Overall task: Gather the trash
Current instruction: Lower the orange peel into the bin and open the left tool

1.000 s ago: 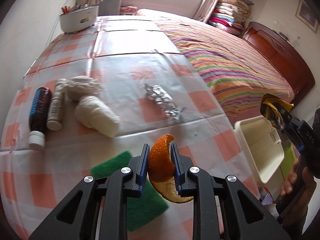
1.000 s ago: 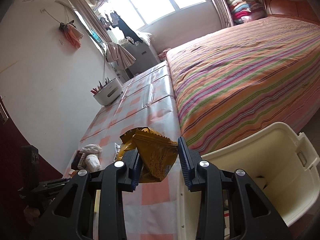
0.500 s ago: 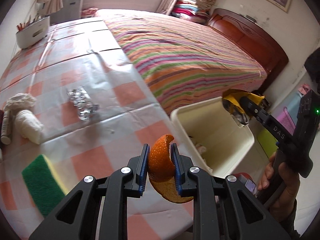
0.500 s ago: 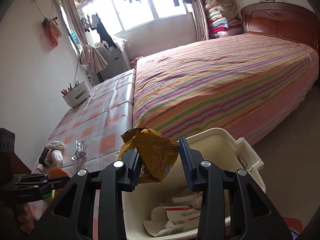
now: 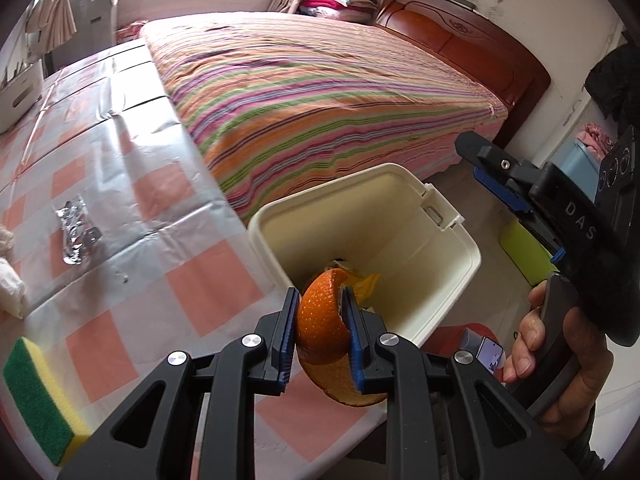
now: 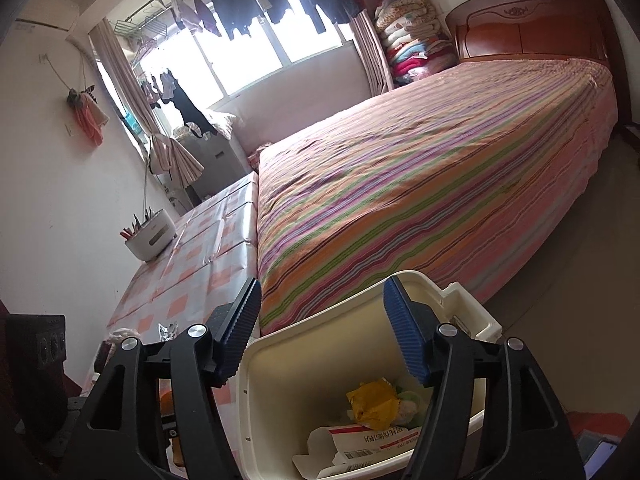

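The left gripper [image 5: 322, 338] has its jaws clenched on a curl of orange peel [image 5: 320, 330], and it's hanging right at the near rim of the cream trash bin [image 5: 460, 240], which sits on the floor between the bench [image 5: 132, 216] and the striped bed [image 5: 320, 92]. The peel isn't in the bin yet; it's pinched between the blue pads, with the lower end curling out under the jaws.

Over on the other side, the right gripper [image 6: 322, 328] has just been opening its jaws and there's nothing between them now. They're spread wide over the open bin [image 6: 320, 340]. The yellow snack wrapper [image 6: 374, 402] is lying inside the bin on top of some crumpled white paper with a printed label [image 6: 368, 438]. From the left wrist view you can see the person's hand [image 5: 560, 364] wrapped round the right gripper's handle, off to the right of the bin.

Left on the checked bench cloth: a crumpled foil blister pack [image 5: 76, 232], a green and yellow sponge [image 5: 40, 396] near the front edge, and a bit of white tissue [image 5: 8, 280] at the far left edge of the frame.
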Available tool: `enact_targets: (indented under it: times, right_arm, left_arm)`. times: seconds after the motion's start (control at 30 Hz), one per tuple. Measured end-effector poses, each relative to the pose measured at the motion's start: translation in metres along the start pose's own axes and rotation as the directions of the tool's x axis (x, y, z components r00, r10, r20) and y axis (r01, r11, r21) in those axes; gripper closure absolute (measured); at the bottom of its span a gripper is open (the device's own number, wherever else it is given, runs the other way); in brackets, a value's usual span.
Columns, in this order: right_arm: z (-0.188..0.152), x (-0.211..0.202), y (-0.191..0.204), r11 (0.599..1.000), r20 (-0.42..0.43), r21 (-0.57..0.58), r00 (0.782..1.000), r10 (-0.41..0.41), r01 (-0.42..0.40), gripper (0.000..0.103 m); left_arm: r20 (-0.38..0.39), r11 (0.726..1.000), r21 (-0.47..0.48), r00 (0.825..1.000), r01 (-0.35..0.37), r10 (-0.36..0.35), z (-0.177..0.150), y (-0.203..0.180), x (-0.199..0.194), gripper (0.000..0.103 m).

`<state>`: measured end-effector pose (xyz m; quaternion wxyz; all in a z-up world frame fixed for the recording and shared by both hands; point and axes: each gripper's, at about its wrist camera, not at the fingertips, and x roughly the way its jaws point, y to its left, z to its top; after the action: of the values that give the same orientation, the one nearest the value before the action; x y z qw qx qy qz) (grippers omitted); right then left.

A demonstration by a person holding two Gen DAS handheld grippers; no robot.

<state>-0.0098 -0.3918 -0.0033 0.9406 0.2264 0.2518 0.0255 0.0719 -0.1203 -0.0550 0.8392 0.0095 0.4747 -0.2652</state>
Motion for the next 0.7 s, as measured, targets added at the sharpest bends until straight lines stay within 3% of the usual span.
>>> enact_targets:
  times: [0.47, 0.57, 0.63, 0.7]
  right_arm:
    - [0.006, -0.013, -0.023, 0.992, 0.073, 0.122, 0.997, -0.009, 0.000, 0.033]
    - [0.007, -0.015, -0.025, 0.991, 0.084, 0.133, 0.996, -0.009, -0.002, 0.033]
    - [0.007, -0.016, -0.025, 0.990, 0.086, 0.137, 0.996, -0.006, -0.006, 0.033]
    - [0.008, -0.015, -0.025, 0.990, 0.086, 0.143, 0.996, -0.002, -0.010, 0.033]
  left_arm:
    - [-0.037, 0.997, 0.080, 0.999, 0.007, -0.004, 0.012, -0.033, 0.031, 0.079]
    - [-0.043, 0.997, 0.082, 0.999, 0.012, -0.008, 0.014, -0.037, 0.036, 0.063]
    - [-0.017, 0.996, 0.086, 1.000, -0.002, 0.004, 0.015, -0.040, 0.035, 0.041]
    - [0.006, 0.996, 0.088, 1.000, -0.012, 0.011, 0.016, -0.041, 0.032, 0.035]
